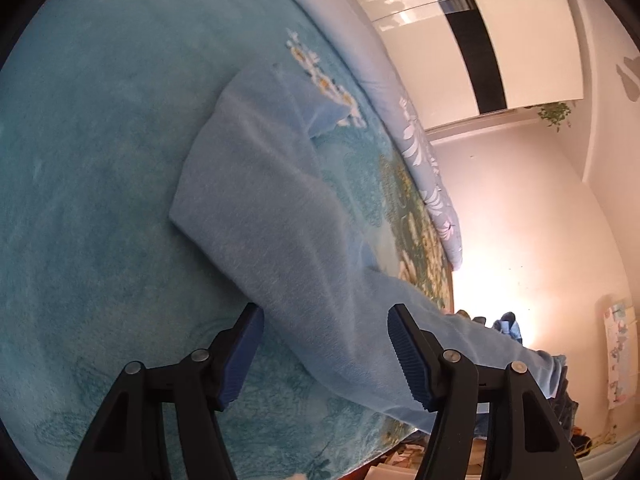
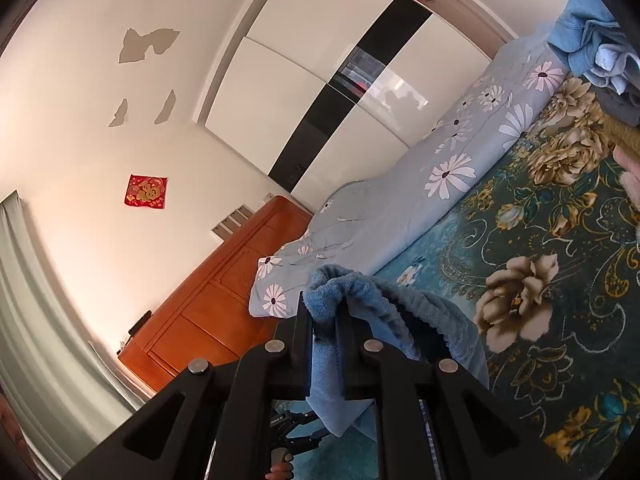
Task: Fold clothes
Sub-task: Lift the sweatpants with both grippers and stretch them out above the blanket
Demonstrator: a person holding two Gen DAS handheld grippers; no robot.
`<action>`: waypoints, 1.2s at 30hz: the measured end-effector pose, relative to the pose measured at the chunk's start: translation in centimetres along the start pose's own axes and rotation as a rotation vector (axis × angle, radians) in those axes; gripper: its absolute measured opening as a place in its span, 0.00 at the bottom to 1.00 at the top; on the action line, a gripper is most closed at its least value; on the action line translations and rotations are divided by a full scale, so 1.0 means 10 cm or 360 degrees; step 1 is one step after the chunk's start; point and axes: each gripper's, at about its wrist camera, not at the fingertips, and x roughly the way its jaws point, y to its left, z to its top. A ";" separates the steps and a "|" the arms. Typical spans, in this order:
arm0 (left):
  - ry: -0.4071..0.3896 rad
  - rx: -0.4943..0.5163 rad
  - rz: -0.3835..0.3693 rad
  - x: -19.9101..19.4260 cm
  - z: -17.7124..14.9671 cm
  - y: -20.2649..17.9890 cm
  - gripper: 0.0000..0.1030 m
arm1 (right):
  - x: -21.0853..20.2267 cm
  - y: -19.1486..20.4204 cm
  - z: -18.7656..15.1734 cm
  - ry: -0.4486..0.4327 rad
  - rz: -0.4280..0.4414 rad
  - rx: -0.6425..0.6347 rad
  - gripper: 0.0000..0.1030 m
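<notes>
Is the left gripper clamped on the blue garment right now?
No. The left gripper stands wide open, with the blue garment passing between its fingers unpinched; the right gripper holds it.

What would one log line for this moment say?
right claw: shut on blue garment | left claw: open over it | bedspread: beneath

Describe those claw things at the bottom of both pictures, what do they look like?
Each is a hand-held gripper made of black angular plastic links with triangular cut-outs, joined by round silver pins. The left hand-held gripper has two fingers faced with dark blue ribbed pads. On the right hand-held gripper, only black finger edges show. No cables, sleeves or printed markings are visible.
</notes>
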 end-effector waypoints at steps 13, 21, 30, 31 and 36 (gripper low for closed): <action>-0.0369 0.0169 -0.0005 -0.38 0.30 -0.44 0.05 | -0.01 0.17 0.07 0.0021 -0.0049 -0.0092 0.09; -0.0975 0.0716 -0.0066 -1.98 0.35 -1.62 0.05 | 0.01 0.72 0.34 -0.0042 0.0084 -0.0250 0.09; -0.1457 0.1054 0.0065 -3.41 -0.04 -2.23 0.05 | -0.07 1.62 0.16 -0.0054 0.0403 -0.0511 0.09; -0.1507 0.1063 0.0105 -3.53 -0.05 -2.24 0.05 | -0.05 1.75 0.13 -0.0039 0.0445 -0.0549 0.09; -0.1733 0.1043 0.0256 -4.13 -0.05 -2.22 0.05 | 0.13 2.30 -0.06 0.0052 0.0633 -0.0690 0.09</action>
